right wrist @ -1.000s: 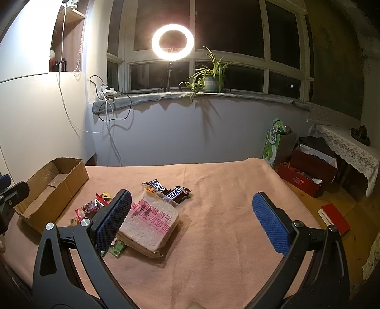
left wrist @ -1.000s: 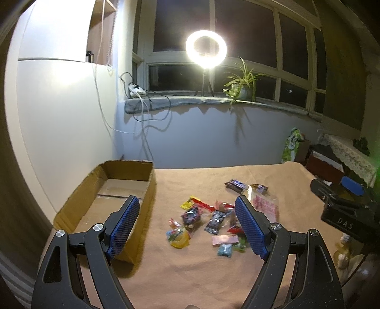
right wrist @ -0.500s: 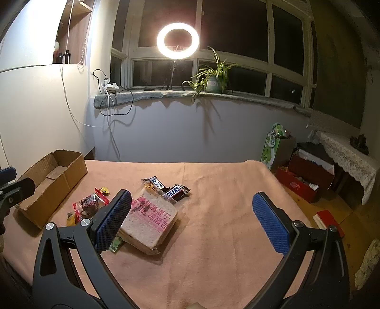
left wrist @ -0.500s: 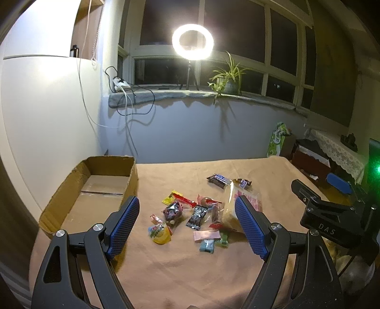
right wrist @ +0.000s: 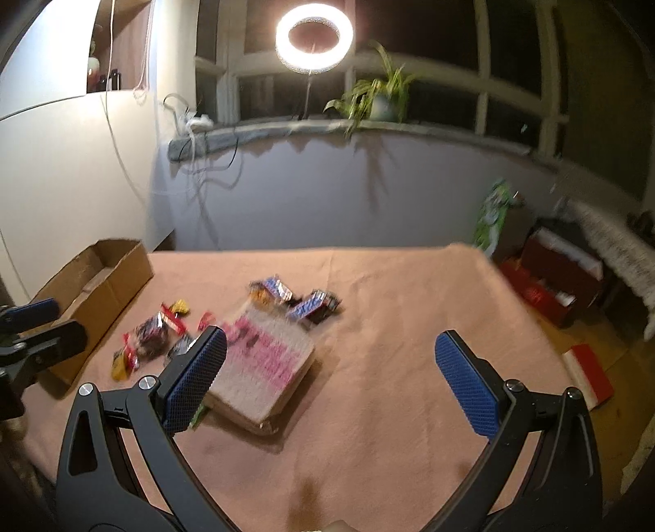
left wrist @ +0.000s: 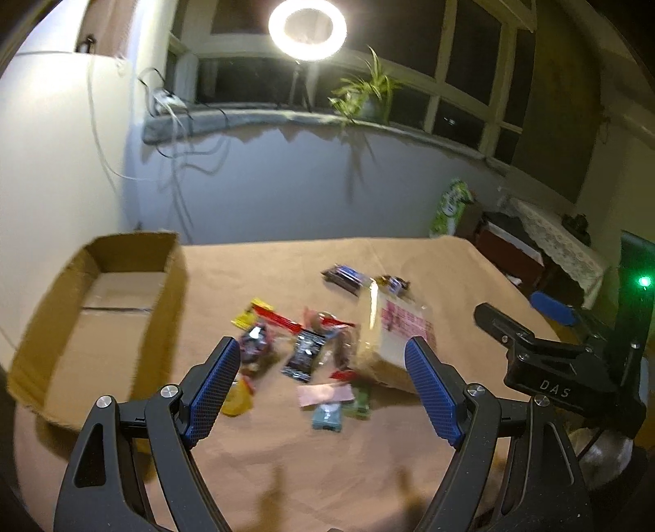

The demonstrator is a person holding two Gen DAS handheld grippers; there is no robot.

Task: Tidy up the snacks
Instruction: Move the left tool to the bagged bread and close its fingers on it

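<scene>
The left hand-held gripper (left wrist: 323,388) hung above the table with its blue-padded jaws spread wide and nothing between them. The right hand-held gripper (right wrist: 331,380) was just as wide apart and just as empty, hovering over the peach-coloured cloth that covered the table (right wrist: 409,327).

Take the big clear bag of sliced bread with pink lettering (right wrist: 262,368) as the landmark. In the right wrist view it lay flat on the cloth, just behind the right gripper's left pad. Beyond its far edge sat two dark chocolate bars in blue-marked wrappers (right wrist: 294,298), touching or nearly so; motion blur made that hard to call. To the bread's left, a loose scatter of small bright snack packets (left wrist: 303,352) spread across the cloth: red, yellow, black, pink, pale blue and green wrappers, close together.

Further left of the bread, past that scatter, an open brown cardboard box (left wrist: 102,311) stood at the table's edge, showing only its bare bottom flaps. Behind the table, a lit white ring lamp (right wrist: 314,39) glowed at the dark window.
</scene>
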